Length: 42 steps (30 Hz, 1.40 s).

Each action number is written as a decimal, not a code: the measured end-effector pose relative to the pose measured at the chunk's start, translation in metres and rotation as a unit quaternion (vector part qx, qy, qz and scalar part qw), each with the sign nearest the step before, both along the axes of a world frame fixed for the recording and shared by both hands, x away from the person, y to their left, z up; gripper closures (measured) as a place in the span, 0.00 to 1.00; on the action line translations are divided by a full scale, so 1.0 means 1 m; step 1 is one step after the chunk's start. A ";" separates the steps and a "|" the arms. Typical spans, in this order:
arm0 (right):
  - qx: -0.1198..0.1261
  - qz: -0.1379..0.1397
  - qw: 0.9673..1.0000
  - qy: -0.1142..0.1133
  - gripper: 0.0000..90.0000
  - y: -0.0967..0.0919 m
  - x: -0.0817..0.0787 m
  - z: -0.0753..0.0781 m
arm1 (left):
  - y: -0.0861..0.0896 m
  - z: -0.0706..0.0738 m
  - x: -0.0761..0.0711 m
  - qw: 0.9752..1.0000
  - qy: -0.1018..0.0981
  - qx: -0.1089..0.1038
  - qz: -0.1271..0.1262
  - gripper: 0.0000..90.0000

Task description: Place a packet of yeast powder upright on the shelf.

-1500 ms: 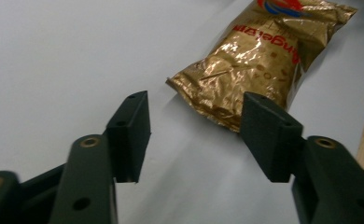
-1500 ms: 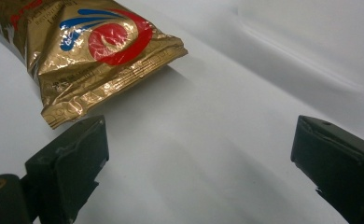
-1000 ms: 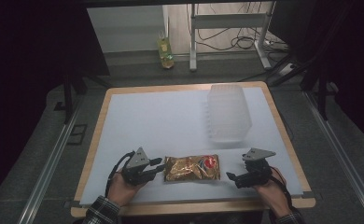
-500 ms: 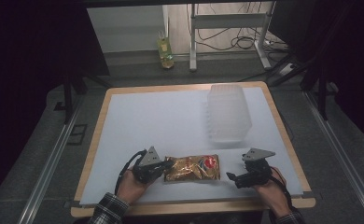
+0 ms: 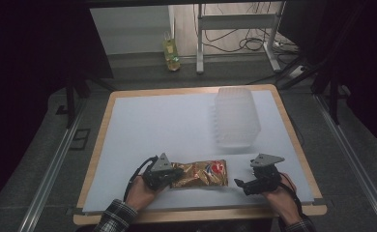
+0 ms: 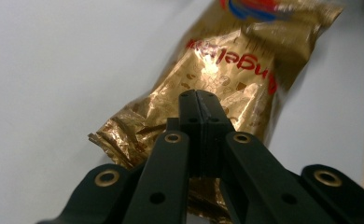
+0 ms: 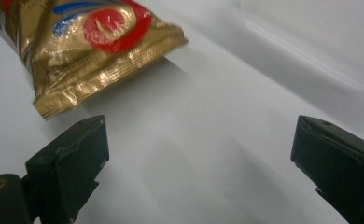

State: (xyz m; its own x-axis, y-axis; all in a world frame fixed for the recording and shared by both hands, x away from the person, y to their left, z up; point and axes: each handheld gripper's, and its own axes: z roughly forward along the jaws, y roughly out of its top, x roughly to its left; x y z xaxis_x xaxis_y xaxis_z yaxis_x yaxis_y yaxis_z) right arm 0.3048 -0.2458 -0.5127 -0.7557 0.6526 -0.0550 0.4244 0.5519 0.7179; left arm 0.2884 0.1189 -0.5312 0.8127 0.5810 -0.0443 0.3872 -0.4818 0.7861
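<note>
Foil snack packet (image 5: 199,174) lying flat at lower centre of the high view, on the white table surface (image 5: 167,125), between two hand-held grippers.

Left gripper (image 6: 197,99), at the packet's left end in the high view, has its jaws pressed together over the crinkled gold foil near the crimped seam; whether foil is actually pinched between them cannot be told. Right gripper (image 7: 199,158) rests just beside the packet's right end with its jaws spread wide and nothing between them. A clear plastic container (image 5: 236,117) sits toward the upper right of the high view, well apart. The packet is judged light, soft and crushable, with slippery foil; the flat crimped end seams likely offer the firmest hold, sparing the contents.
</note>
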 end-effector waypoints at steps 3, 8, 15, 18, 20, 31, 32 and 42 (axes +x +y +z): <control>0.002 0.004 1.000 0.000 0.05 0.000 -0.001 0.000 | 0.002 -0.002 0.000 1.000 0.002 0.001 0.001 1.00; 0.002 0.006 1.000 0.001 0.05 0.001 -0.002 0.002 | 0.004 -0.003 -0.004 1.000 -0.004 0.011 0.004 1.00; 0.010 0.015 1.000 0.014 0.05 0.006 -0.006 0.004 | 0.015 -0.006 -0.012 1.000 -0.004 0.002 0.007 1.00; 0.012 0.020 1.000 0.019 0.05 0.009 -0.007 0.004 | 0.019 -0.008 -0.015 1.000 -0.008 -0.004 0.010 1.00; 0.013 0.023 0.999 0.022 0.05 0.011 -0.007 0.004 | 0.020 -0.009 -0.017 1.000 -0.010 -0.006 0.013 1.00; 0.047 0.036 0.995 0.074 0.05 0.028 -0.001 0.013 | 0.026 -0.012 -0.022 1.000 -0.003 -0.019 0.022 1.00; 0.052 0.039 0.995 0.081 0.05 0.031 0.001 0.014 | 0.026 -0.012 -0.022 1.000 -0.003 -0.018 0.022 1.00; 0.055 0.053 0.986 0.146 0.05 0.066 0.023 0.027 | 0.028 -0.012 -0.024 1.000 -0.001 -0.015 0.020 1.00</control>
State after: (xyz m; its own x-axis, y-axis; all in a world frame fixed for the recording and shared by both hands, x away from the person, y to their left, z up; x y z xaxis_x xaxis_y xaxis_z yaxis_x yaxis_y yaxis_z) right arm 0.3277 -0.1801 -0.4857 -0.7935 0.5580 0.2428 0.5658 0.5298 0.6318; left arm 0.2640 0.1466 -0.5428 0.7889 0.6115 -0.0605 0.4036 -0.4414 0.8014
